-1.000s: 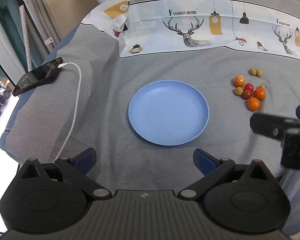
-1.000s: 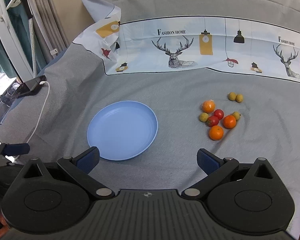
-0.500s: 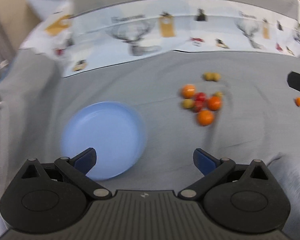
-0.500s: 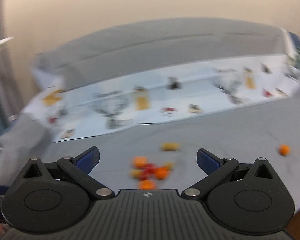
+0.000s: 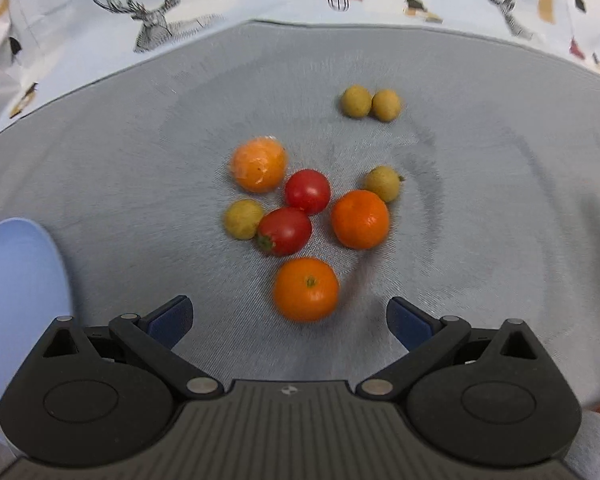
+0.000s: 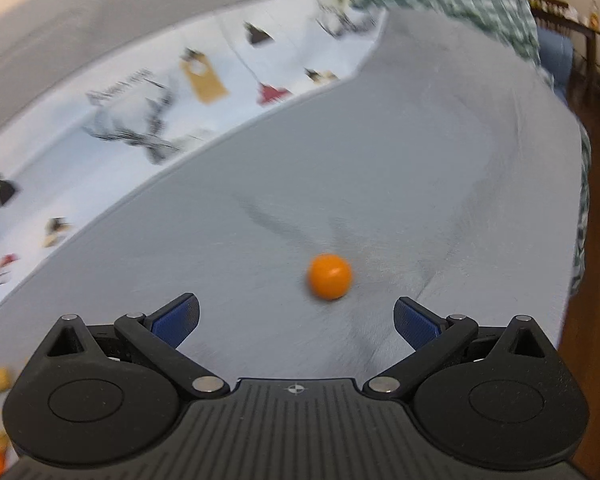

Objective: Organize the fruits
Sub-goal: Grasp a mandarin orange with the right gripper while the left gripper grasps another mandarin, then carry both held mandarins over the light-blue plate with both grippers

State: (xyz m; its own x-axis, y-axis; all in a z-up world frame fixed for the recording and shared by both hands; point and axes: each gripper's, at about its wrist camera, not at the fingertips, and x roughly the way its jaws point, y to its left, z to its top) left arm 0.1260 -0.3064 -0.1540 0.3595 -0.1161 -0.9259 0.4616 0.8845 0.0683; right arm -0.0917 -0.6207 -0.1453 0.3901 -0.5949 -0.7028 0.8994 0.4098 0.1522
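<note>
altogether: three oranges [image 5: 306, 289], two tomatoes [image 5: 285, 231], four longans [image 5: 243, 219], one plate [image 5: 16, 280].

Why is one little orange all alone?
One small orange sits by itself on the grey cloth, far from the fruit cluster beside the blue plate. Nothing looks spilled or broken.

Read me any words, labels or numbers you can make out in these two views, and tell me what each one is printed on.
"Fis": the cut-off start of a printed word at the top edge of the left wrist view, on the deer-print cloth.
Dark lettering on the same cloth in the right wrist view: too blurred to read.
Fruits, blue plate and both grippers: no readable text.
</note>
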